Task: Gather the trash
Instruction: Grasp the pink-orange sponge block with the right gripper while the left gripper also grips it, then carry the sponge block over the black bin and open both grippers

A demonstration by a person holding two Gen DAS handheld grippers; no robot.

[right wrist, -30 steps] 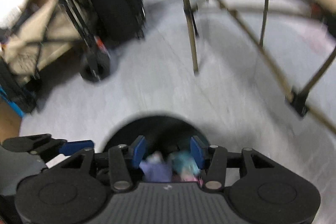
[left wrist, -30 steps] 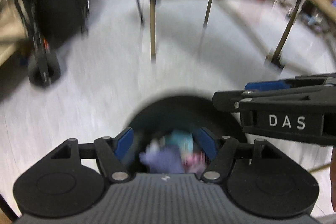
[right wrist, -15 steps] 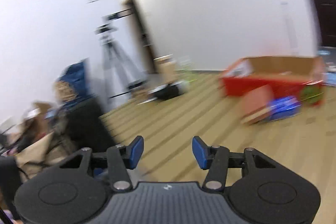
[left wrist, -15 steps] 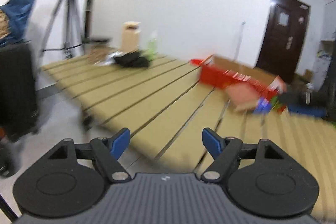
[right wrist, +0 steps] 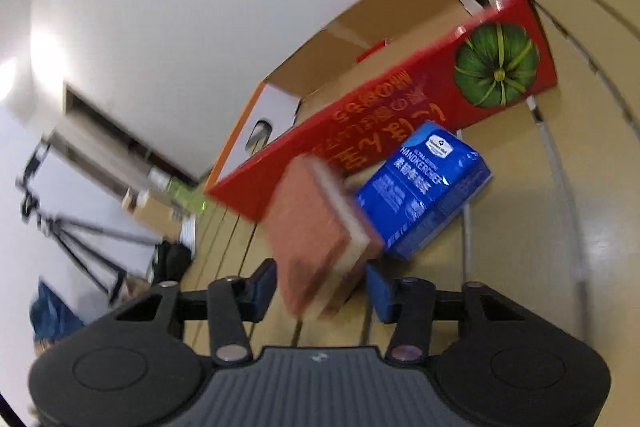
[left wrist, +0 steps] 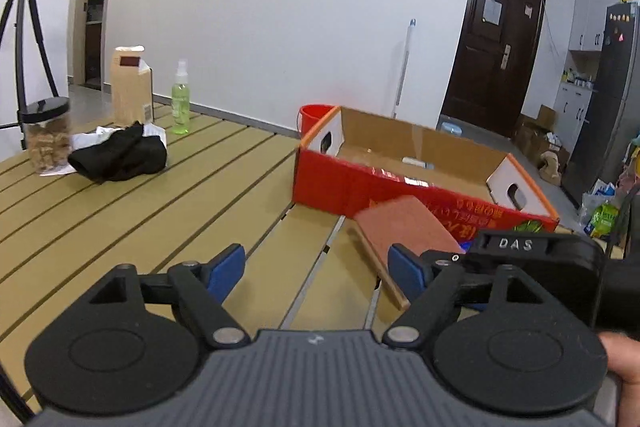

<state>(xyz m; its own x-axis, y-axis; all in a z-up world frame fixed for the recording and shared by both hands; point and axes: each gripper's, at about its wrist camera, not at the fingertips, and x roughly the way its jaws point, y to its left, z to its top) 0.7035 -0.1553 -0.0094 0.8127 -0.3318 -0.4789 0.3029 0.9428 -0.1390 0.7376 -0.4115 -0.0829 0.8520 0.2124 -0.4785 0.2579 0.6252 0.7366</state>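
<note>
My left gripper (left wrist: 318, 269) is open and empty above the slatted wooden table (left wrist: 120, 227). My right gripper (right wrist: 320, 285) is open, rolled sideways, with its jaws either side of the near end of a reddish-brown book (right wrist: 320, 239); contact is not visible. The book (left wrist: 404, 223) leans by a red cardboard box (left wrist: 360, 187), which also shows in the right wrist view (right wrist: 380, 115). A blue handkerchief pack (right wrist: 428, 187) lies beside the book. The right gripper's body (left wrist: 536, 259) shows at right in the left wrist view. No trash bin is in view.
A black cloth (left wrist: 120, 155) on white paper, a jar (left wrist: 46, 135), a tan carton (left wrist: 130, 87) and a green spray bottle (left wrist: 181, 103) stand at the table's far left. A tripod (left wrist: 24, 7), a dark door (left wrist: 496, 51) and a fridge (left wrist: 612, 99) are beyond.
Both grippers swung up from the black bin of trash on the floor to the table. The right gripper has rolled sideways and closed in on the reddish-brown book.
</note>
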